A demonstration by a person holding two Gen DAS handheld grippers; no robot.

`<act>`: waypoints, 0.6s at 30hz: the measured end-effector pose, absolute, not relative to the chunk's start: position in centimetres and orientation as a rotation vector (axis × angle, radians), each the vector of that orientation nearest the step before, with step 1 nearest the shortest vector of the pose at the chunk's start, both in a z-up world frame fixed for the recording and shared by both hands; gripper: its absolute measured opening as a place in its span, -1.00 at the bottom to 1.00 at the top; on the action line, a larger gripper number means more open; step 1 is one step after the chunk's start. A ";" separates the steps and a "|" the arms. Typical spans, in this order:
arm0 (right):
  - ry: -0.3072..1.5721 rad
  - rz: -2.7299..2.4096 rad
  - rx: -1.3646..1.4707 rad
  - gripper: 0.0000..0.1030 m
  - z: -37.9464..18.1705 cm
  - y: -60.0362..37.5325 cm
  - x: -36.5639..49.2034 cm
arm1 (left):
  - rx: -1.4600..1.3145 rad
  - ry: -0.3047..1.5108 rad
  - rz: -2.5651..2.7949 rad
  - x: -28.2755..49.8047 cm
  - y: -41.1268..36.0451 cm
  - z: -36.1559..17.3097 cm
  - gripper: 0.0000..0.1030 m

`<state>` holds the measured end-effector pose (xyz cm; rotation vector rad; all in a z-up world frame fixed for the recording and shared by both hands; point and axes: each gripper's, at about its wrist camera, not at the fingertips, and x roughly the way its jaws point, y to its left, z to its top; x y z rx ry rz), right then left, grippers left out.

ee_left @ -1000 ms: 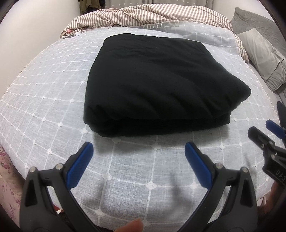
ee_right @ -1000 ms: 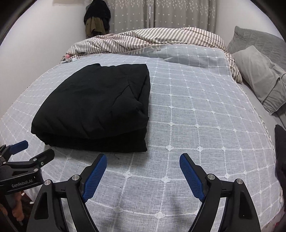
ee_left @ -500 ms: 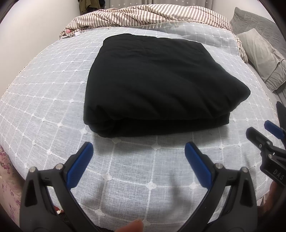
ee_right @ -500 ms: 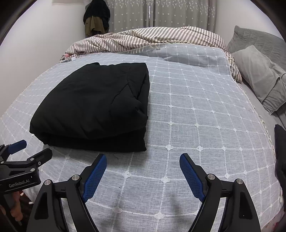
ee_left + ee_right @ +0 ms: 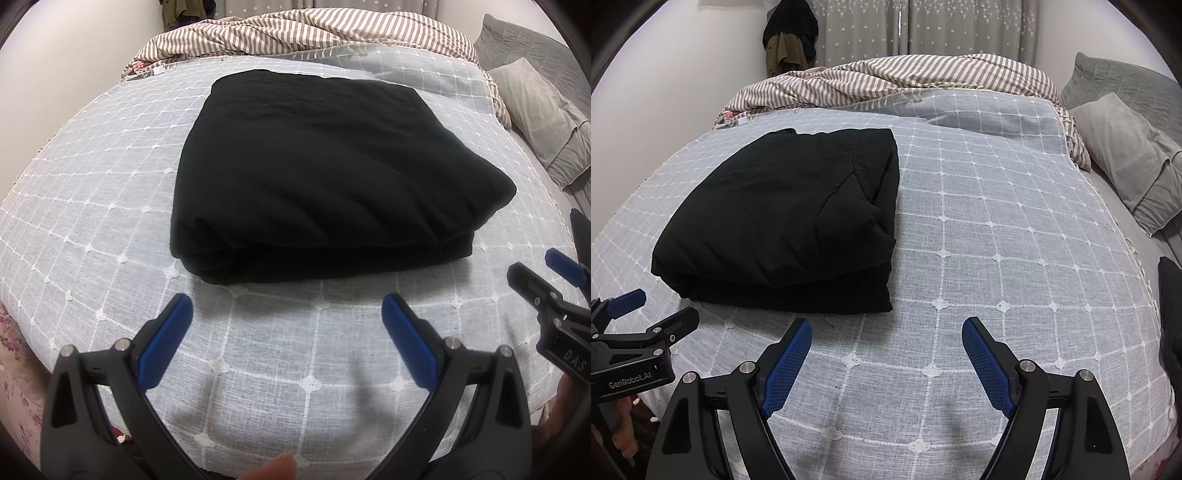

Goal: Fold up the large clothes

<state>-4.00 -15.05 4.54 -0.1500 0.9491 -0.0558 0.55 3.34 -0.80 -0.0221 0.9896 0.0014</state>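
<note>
The left gripper (image 5: pixel 286 325) hangs low over the near edge of the bed (image 5: pixel 92 206), its two blue-padded fingers spread wide with nothing between them. Straight ahead of it, just beyond the fingertips but not touching them, lies the black garment (image 5: pixel 325 166), already folded into a thick, roughly rectangular bundle on the white-checked bedspread. In the left wrist view the bundle's near edge, a stack of rounded layers, runs crosswise to the gripper's line of reach, and spans about as wide as the gap between the fingers.

The right gripper (image 5: pixel 886 354) is likewise wide open and empty, held beside the left one at the same near edge of the bed. From it the black garment (image 5: pixel 790 218) lies ahead and off to the left, with its right-hand side edge running away from the camera toward the striped duvet (image 5: pixel 905 74) heaped at the far side. Directly in front of this gripper is only bedspread.

So the left gripper is judged the better placed of the two: it faces the bundle squarely, while the right would have to swing leftward to meet the bundle's near right corner. The folding itself looks close to finished, or finished. Grey pillows (image 5: pixel 1126 162) sit well apart at the right.
</note>
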 end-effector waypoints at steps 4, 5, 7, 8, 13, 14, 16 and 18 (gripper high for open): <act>0.952 -0.054 -0.153 0.65 4.5 -15.1 -4.0 | -0.021 0.990 0.000 0.6 3.4 -0.8 0.97; 0.953 -0.053 -0.154 0.65 4.5 -15.1 -4.0 | -0.021 0.991 0.000 0.6 3.4 -0.8 0.97; 0.954 -0.053 -0.156 0.65 4.4 -15.1 -4.0 | -0.021 0.991 -0.001 0.6 3.4 -0.8 0.97; 0.954 -0.053 -0.156 0.65 4.4 -15.1 -4.0 | -0.021 0.991 -0.001 0.6 3.4 -0.8 0.97; 0.955 -0.054 -0.154 0.65 4.4 -15.1 -4.0 | -0.022 0.992 -0.001 0.6 3.4 -0.8 0.97; 0.955 -0.054 -0.155 0.65 4.4 -15.1 -4.0 | -0.021 0.993 -0.001 0.6 3.4 -0.8 0.97; 0.956 -0.054 -0.155 0.65 4.4 -15.1 -4.0 | -0.021 0.994 -0.001 0.5 3.3 -0.8 0.98; 0.955 -0.054 -0.155 0.65 4.4 -15.1 -4.0 | -0.020 0.993 -0.001 0.5 3.3 -0.8 0.97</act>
